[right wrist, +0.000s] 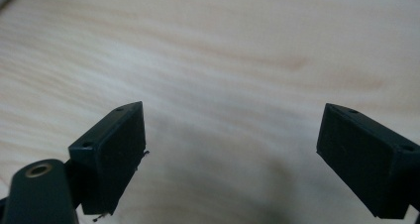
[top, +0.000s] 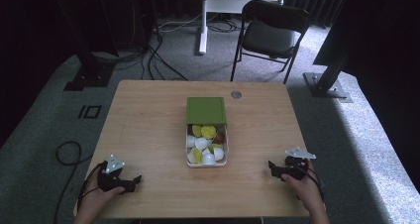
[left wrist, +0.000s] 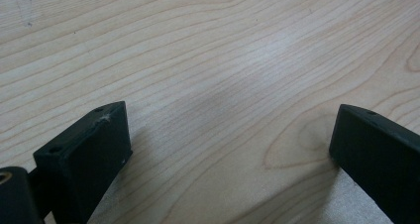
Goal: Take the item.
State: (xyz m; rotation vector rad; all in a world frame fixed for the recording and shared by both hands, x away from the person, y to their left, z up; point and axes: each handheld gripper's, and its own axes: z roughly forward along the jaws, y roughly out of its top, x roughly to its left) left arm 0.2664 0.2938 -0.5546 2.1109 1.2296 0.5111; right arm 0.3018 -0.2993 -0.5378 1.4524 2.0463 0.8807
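A white box (top: 189,160) in the middle of the wooden table (top: 148,120) holds several white, yellow-green and brown capsules (top: 205,143). Its green lid (top: 206,110) lies just behind it, partly over its far end. My left gripper (top: 136,180) rests near the table's front left edge, held by a hand, and is open over bare wood (left wrist: 228,110). My right gripper (top: 271,166) rests near the front right edge, also open with nothing between its black jaws (right wrist: 233,135). Both point inward toward the box.
A small round grey disc (top: 236,94) lies on the table's far side. Behind the table stand a black folding chair (top: 271,33), a white stand leg (top: 202,21) and dark frame bases with cables on the carpet.
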